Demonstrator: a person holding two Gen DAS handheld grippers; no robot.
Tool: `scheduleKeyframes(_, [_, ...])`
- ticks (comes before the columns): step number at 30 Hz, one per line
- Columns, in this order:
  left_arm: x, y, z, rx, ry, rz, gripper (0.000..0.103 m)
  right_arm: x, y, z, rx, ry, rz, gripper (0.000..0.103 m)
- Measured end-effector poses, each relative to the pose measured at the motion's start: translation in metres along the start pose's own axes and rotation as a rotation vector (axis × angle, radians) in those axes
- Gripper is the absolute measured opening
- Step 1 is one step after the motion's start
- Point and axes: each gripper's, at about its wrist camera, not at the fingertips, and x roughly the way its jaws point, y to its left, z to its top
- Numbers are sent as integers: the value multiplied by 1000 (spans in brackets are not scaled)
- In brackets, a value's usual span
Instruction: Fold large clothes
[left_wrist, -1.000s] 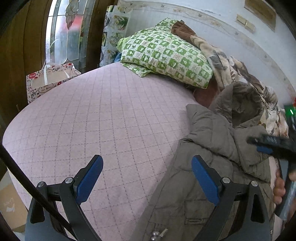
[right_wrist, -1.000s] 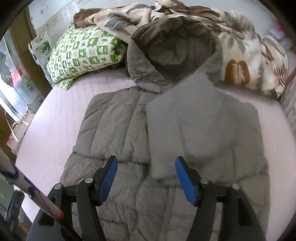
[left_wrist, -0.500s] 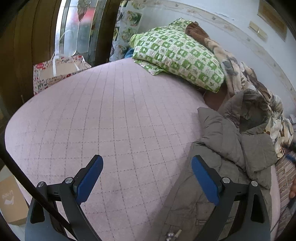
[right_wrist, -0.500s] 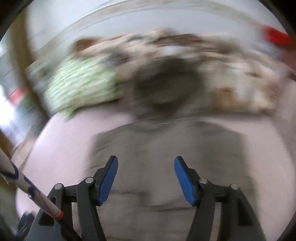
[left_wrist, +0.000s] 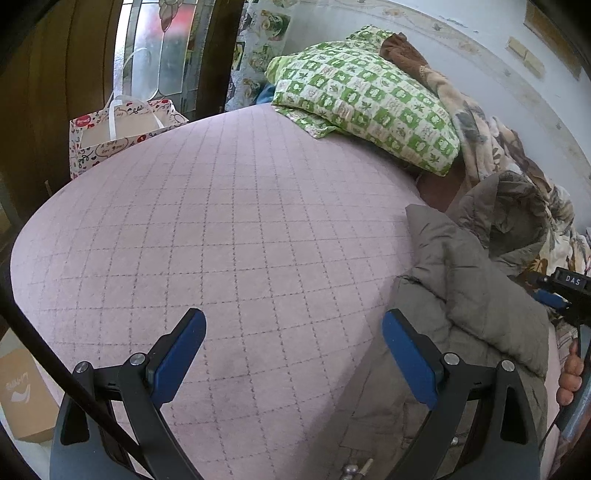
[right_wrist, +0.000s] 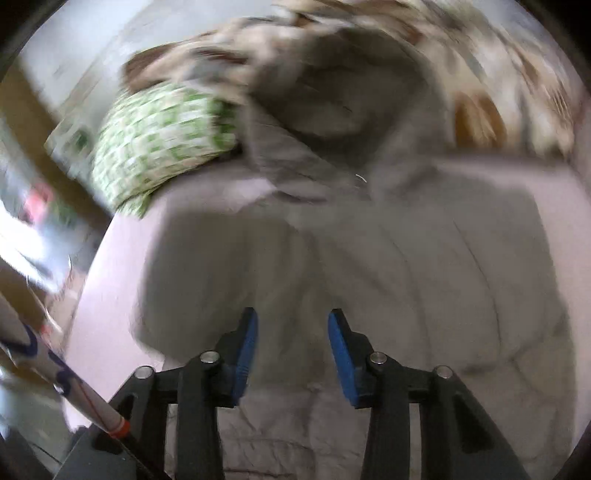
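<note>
A grey-brown hooded puffer jacket (left_wrist: 476, 295) lies on the pink quilted bed (left_wrist: 229, 236), its sleeves folded over the body and its hood (right_wrist: 343, 92) toward the wall. In the blurred right wrist view the jacket (right_wrist: 406, 280) fills the middle. My left gripper (left_wrist: 293, 347) is open and empty, low over the bed just left of the jacket's edge. My right gripper (right_wrist: 291, 347) hangs over the jacket's lower middle with its jaws partly closed and a gap between them, holding nothing. It also shows at the right edge of the left wrist view (left_wrist: 565, 291).
A green checked pillow (left_wrist: 365, 96) and a leaf-print blanket (left_wrist: 491, 147) lie along the wall at the head of the bed. A gift bag (left_wrist: 118, 133) and a cardboard box (left_wrist: 22, 395) stand on the floor to the left of the bed.
My right gripper has swung over the jacket and its jaws have narrowed. My left gripper has drifted left, away from the jacket, still wide open.
</note>
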Motion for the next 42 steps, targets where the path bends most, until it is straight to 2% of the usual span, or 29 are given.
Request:
scheduleKeyframes(1, [0,1,0,-4,1,0,96,-1,8,-1,-38,-19,-51,53])
scheduleKeyframes(3, [1,4,1,-15,6,-7,96,0,20,-6,-90,-35,-92,61])
scheduleKeyframes(7, [5,3,1,-21,19,-17,96,9,43,-26,-173,14,-10,74])
scheduleKeyframes(11, [5,-1,-1,-12,25,-22,96,33,83,-49,-295,51,-25,79])
scheduleKeyframes(14, [4,-1,-2,-3,17,-15,96,55,98,-58,-323,69,-65,80])
scheduleKeyframes(15, [5,-1,-1,-3,17,-14,96,63,102,-61,-346,78,-119,78])
scheduleKeyframes(16, [5,0,-1,-5,18,-13,96,69,104,-63,-372,90,-167,55])
scheduleKeyframes(17, [6,1,-1,-9,22,-15,96,70,104,-64,-367,102,-160,40])
scheduleKeyframes(19, [7,2,-1,-18,27,-21,96,59,100,-61,-322,79,-130,20])
scheduleKeyframes(24, [12,-3,-1,-2,28,-11,96,31,109,-31,-257,-18,-97,14])
scheduleKeyframes(28, [16,-12,-4,34,33,-2,96,67,120,-3,-213,19,-106,13])
scheduleKeyframes(30, [17,-15,-3,45,29,5,96,90,124,-2,-193,52,-132,13])
scheduleKeyframes(32, [16,-17,-3,55,14,23,96,115,122,-3,-181,103,-128,15])
scheduleKeyframes(33, [16,-18,-3,58,13,26,96,126,121,-6,-193,134,-129,22])
scheduleKeyframes(35, [17,-20,-4,62,20,23,96,127,121,-7,-223,123,-137,23])
scheduleKeyframes(36, [17,-21,-5,66,21,23,96,120,121,-6,-224,119,-120,26])
scheduleKeyframes(38, [16,-25,-6,82,23,21,96,99,116,-5,-200,102,-66,42])
scheduleKeyframes(39, [15,-27,-7,90,24,18,96,87,111,-6,-189,74,-59,53])
scheduleKeyframes(40, [14,-28,-9,95,26,15,96,69,105,-8,-179,32,-61,56])
scheduleKeyframes(42, [10,-30,-12,102,29,4,96,42,89,-13,-177,-15,-89,57])
